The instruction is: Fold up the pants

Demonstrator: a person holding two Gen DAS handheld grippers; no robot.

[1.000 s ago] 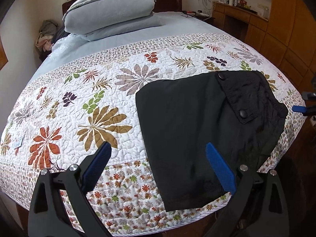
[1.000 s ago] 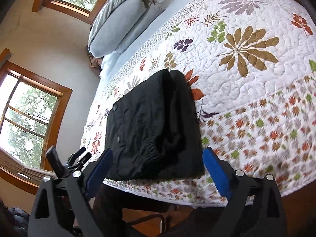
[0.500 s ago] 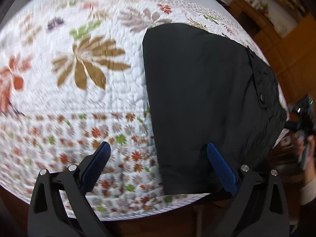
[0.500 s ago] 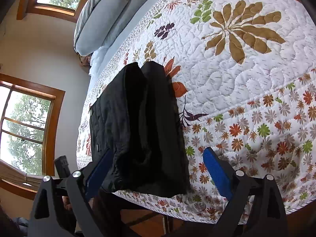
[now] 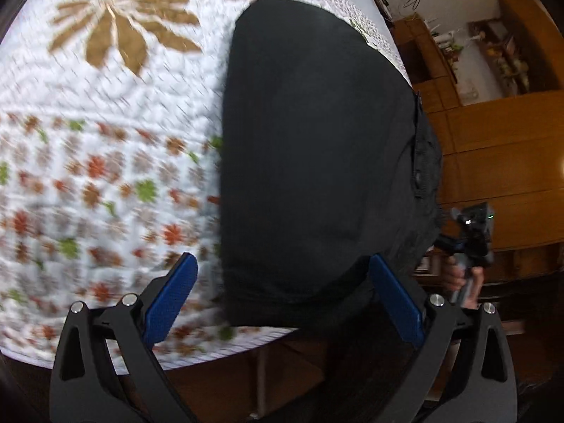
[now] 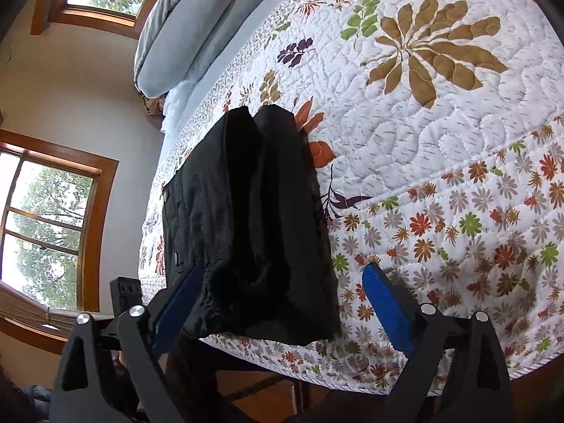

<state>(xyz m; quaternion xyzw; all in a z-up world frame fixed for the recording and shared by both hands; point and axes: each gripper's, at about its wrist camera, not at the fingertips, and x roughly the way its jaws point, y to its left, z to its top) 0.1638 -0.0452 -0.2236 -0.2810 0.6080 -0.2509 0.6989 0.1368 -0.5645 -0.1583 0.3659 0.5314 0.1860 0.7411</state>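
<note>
The black pants (image 5: 310, 162) lie folded in a compact stack on the floral quilt (image 5: 105, 141), at the bed's near edge. In the right wrist view the pants (image 6: 253, 225) show layered folds and snap buttons on the left side. My left gripper (image 5: 282, 296) is open, its blue pads either side of the stack's near end, just above it. My right gripper (image 6: 278, 299) is open too, its blue pads straddling the stack's near edge. Neither holds cloth. The right gripper and the hand holding it also show in the left wrist view (image 5: 472, 243).
The quilt (image 6: 440, 141) covers the bed. Grey pillows (image 6: 190, 31) lie at the headboard end. Wooden-framed windows (image 6: 46, 225) are on the wall to the left. Wooden cabinets and shelves (image 5: 493, 112) stand beyond the bed. The wooden floor (image 6: 268, 398) shows below the bed edge.
Both grippers have moved closer to the folded pants and lower over the bed edge. The left wrist view has swung and is blurred by motion. Both stay open.
</note>
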